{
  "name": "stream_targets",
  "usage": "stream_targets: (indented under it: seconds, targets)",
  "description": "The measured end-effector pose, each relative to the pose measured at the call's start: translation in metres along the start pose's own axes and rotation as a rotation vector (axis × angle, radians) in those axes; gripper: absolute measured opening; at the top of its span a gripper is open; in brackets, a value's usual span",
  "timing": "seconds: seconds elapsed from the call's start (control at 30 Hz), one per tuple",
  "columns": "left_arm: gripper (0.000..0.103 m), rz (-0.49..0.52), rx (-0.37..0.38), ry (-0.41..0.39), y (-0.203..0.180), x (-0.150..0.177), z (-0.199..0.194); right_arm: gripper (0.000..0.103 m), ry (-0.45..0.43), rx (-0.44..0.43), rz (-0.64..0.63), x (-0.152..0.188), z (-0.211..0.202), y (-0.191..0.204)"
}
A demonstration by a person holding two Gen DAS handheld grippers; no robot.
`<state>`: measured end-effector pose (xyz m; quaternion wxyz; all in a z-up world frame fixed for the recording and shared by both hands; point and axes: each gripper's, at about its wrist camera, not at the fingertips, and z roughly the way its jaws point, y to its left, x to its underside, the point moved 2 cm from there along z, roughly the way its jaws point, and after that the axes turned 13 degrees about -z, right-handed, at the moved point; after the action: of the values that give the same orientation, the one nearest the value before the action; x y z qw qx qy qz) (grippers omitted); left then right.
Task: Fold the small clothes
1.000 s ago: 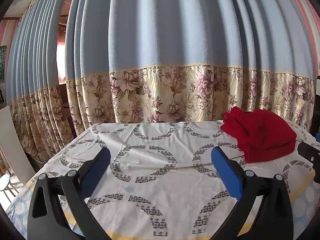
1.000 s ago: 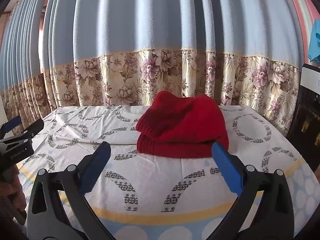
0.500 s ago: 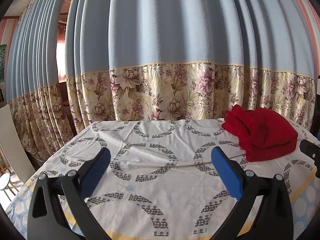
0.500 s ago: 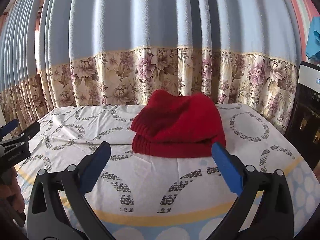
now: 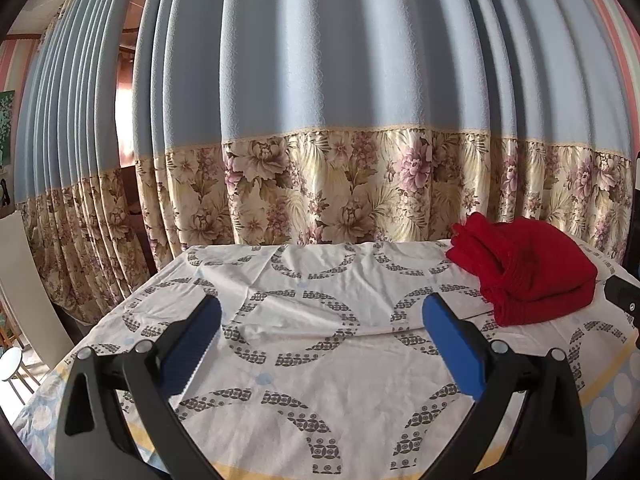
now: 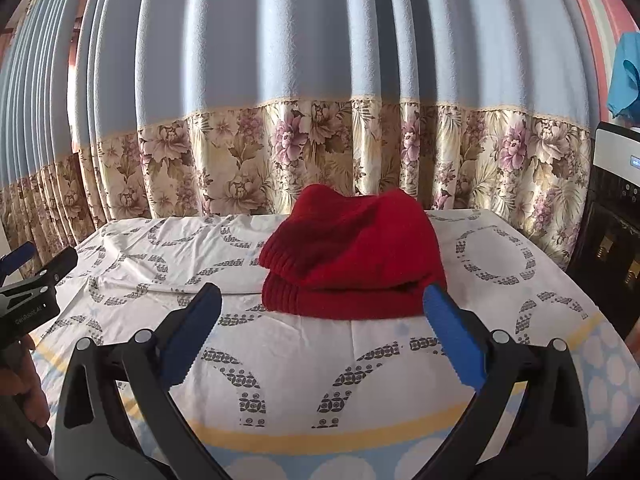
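Red knit hat (image 6: 352, 256): folded double, toward tabletop (image 6: 360, 364) far right corner. Soft, light, floppy; best pinched at ribbed brim. Left gripper (image 5: 320, 344) and right gripper (image 6: 322, 340): jaws wide, empty.

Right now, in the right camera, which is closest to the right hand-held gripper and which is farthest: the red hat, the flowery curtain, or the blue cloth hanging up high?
From the right hand-held gripper:
1. Red hat, straight ahead on the table.
2. Flowery curtain, behind the table.
3. Blue cloth, high at the far right; it looks farthest, though not by much.
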<state>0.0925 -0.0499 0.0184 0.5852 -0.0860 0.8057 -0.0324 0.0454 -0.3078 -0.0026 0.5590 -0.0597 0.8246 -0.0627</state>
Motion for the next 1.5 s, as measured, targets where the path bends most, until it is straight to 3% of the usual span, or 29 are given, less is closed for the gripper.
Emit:
stream_targets:
  seconds: [0.3,0.47,0.8,1.5]
  targets:
    - [0.101,0.007,0.012,0.014,0.000,-0.001,-0.003,0.100,0.005,0.009,-0.019,0.001,0.001,0.004]
    - [0.101,0.076,-0.010,0.027,-0.009,0.004,-0.001,0.100,0.004,0.010,-0.022,0.001,0.001,0.004]
    - [0.101,0.060,0.055,0.049,-0.010,0.002,-0.003,0.100,0.004,0.011,-0.022,0.001,0.001,0.004]
    - [0.101,0.027,0.081,0.011,-0.008,-0.006,-0.010,0.100,0.011,0.007,-0.027,0.003,0.003,0.003]
